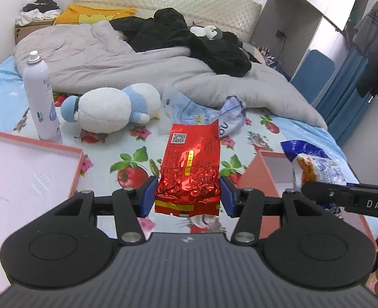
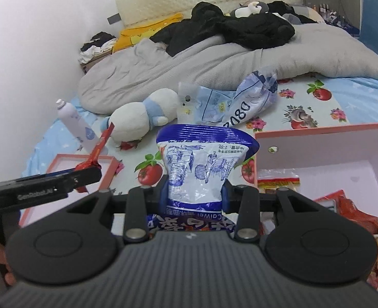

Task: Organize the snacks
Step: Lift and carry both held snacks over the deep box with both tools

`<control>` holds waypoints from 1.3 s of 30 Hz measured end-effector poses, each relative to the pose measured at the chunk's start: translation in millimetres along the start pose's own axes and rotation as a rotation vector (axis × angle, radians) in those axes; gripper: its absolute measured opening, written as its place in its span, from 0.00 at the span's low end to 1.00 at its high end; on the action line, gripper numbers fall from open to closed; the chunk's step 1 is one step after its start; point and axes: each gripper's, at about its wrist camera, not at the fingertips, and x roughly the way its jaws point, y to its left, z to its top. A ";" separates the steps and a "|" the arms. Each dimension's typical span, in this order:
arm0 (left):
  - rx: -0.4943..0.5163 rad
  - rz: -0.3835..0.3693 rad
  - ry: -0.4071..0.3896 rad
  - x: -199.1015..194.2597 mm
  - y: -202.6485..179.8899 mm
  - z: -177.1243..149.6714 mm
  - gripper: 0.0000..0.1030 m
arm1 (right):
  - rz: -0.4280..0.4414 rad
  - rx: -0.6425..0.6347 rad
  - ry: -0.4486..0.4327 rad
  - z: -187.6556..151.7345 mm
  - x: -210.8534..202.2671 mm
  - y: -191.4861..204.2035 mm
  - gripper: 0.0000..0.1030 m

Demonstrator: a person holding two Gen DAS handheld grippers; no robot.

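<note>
Orange-rimmed box (image 2: 325, 138) on the bed holds snacks. Right tongs (image 2: 194, 192) clamp a blue-white packet (image 2: 201, 159) reading "Caiwei" beside it; left tongs (image 1: 187, 195) pinch a red foil pack (image 1: 191, 164) with a QR code (image 1: 179, 137).

left gripper (image 1: 187, 196) | black ribbed body, blue pads (image 1: 148, 195), silver screws

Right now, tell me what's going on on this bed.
A person is sorting snacks with two handheld grippers. The left gripper is clamped on a red foil packet, held above the fruit-print sheet. The right gripper grips a blue-and-white snack bag. An orange-rimmed box on the right already holds a few packets; another open box lies on the left.
</note>
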 end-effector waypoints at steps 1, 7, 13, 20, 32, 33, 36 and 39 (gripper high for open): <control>-0.003 -0.001 -0.004 -4.8 -1.9 -2.6 0.56 | -0.011 -0.006 -0.010 -1.5 -6.2 -0.6 0.40; -0.047 -0.007 -0.020 -30.2 -3.0 -15.6 0.56 | -0.036 -0.031 -0.035 -20.7 -38.1 -1.1 0.40; -0.057 -0.020 -0.003 -50.1 -5.9 -37.4 0.56 | -0.018 0.007 -0.049 -44.7 -63.0 -2.2 0.40; -0.029 -0.051 0.026 -51.3 -29.3 -53.3 0.55 | -0.011 0.039 -0.039 -63.0 -78.7 -11.8 0.40; 0.069 -0.159 0.060 -33.1 -103.5 -44.7 0.55 | -0.099 0.097 -0.054 -79.2 -106.4 -57.3 0.40; 0.076 -0.169 0.064 -31.1 -111.0 -44.9 0.55 | -0.115 0.100 -0.053 -80.7 -109.0 -62.3 0.40; 0.106 -0.208 0.070 -23.7 -137.2 -45.5 0.55 | -0.150 0.112 -0.053 -85.5 -117.1 -75.1 0.40; 0.137 -0.236 0.082 -12.9 -162.2 -45.7 0.55 | -0.160 0.146 -0.067 -88.8 -123.6 -91.5 0.40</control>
